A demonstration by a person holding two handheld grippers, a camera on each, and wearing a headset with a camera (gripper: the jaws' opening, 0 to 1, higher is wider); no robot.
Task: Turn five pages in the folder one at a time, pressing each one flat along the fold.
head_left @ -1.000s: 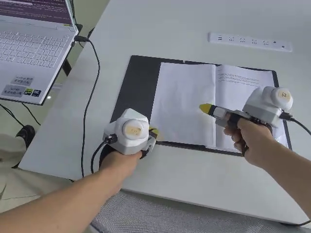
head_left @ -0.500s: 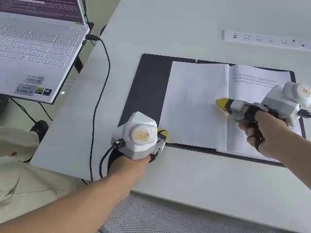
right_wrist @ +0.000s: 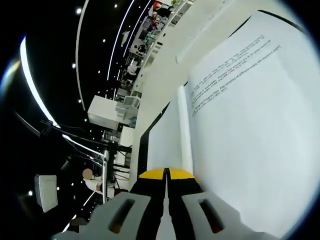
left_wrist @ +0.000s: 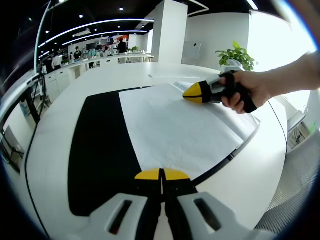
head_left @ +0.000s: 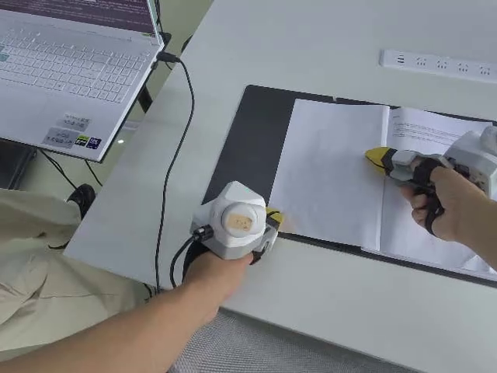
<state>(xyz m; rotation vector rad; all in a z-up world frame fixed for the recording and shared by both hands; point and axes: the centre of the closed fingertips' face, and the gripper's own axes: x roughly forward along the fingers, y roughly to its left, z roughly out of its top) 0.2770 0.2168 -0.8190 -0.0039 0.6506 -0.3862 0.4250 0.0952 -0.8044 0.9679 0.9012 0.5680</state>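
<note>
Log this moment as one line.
folder open | left gripper shut, at blank page's near corner | right gripper shut, tip at fold

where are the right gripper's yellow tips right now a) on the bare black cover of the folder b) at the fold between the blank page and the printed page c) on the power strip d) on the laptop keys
b: the right gripper, jaws shut, sits at the fold where the blank page meets the printed page.
</note>
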